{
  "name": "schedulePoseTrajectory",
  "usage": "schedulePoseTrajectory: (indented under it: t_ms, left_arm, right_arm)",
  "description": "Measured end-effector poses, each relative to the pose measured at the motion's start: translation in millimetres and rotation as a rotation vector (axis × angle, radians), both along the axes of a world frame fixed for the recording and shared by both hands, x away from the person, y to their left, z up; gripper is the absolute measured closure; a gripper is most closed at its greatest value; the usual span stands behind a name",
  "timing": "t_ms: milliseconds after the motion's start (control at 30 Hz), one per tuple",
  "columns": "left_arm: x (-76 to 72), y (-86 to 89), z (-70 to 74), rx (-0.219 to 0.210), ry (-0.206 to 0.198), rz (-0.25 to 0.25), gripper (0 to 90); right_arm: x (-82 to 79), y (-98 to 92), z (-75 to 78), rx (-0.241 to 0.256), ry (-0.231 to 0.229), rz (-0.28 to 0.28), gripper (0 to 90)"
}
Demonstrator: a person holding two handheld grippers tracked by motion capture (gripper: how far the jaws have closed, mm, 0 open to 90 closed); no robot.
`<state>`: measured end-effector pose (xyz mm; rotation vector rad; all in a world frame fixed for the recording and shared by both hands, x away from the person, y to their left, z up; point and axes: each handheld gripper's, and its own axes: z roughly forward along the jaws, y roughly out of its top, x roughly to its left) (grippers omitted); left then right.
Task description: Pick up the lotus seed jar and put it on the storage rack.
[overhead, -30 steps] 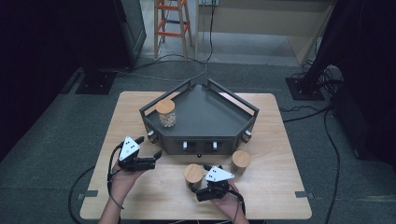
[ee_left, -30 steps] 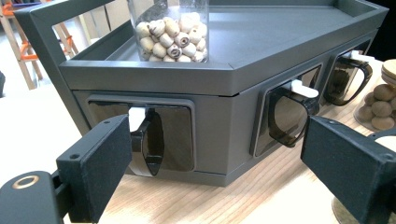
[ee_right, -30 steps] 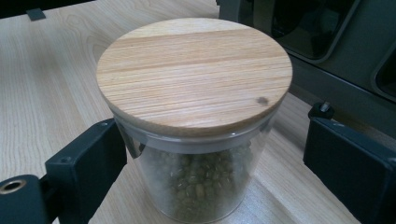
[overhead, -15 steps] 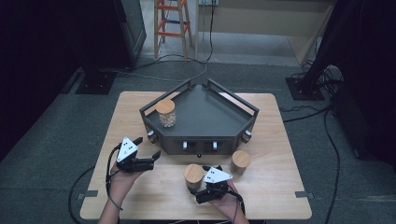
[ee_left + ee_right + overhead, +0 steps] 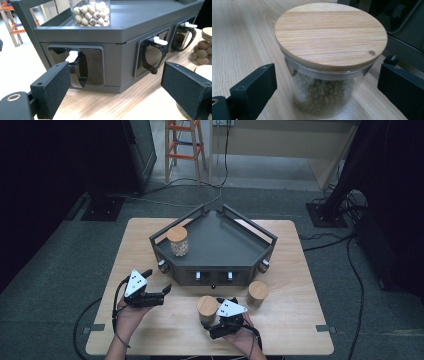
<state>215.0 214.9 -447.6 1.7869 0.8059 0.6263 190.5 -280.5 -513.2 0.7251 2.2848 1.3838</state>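
Pale wood grain covers the table (image 5: 300, 270), and in the right gripper view it runs out of frame on every side, so you get no edge there. Your right gripper (image 5: 216, 327) has its jaws spread wide, one to each side of the green-bean jar (image 5: 329, 65) without touching the glass; the jar stands upright on the table just in front of the dark tray unit (image 5: 220, 245), its wooden lid (image 5: 330, 35) seated flat. The beans are hard to make out through the glass, and the jar's base is cut off at the bottom of that view. From the high view your right hand (image 5: 242, 337) hides the gripper's body and part of the jar (image 5: 206, 307).

Your left gripper (image 5: 159, 289) has its jaws spread and holds nothing; it sits near the left front corner of the tray unit. In the left gripper view a jar of pale round beads (image 5: 91, 12) stands on the tray, its top cut off by the frame. A third jar (image 5: 258, 292) stands on the table just right of the bean jar; in the left gripper view only a slice of it shows.

Three dark scoops with white tabs (image 5: 157, 40) sit in the unit's front recesses. Beyond the table lie grey carpet, trailing cables and an orange stepladder (image 5: 185, 145); both sides of the room are too dark to read.
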Motion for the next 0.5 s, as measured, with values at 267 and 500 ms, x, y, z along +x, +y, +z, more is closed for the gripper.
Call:
schedulePoseTrajectory:
  t_ms: [267, 500]
  left_arm:
    - [-3.4, -1.1, -6.0, 0.008, -0.003, -0.011, 8.9]
    - [-7.2, -1.5, -12.5, 0.018, -0.012, -0.017, 8.9]
  right_arm:
    - [-0.3, -0.7, 0.2, 0.002, 0.004, -0.001, 3.4]
    - [-0.1, -0.7, 0.4, 0.002, 0.009, -0.005, 3.4]
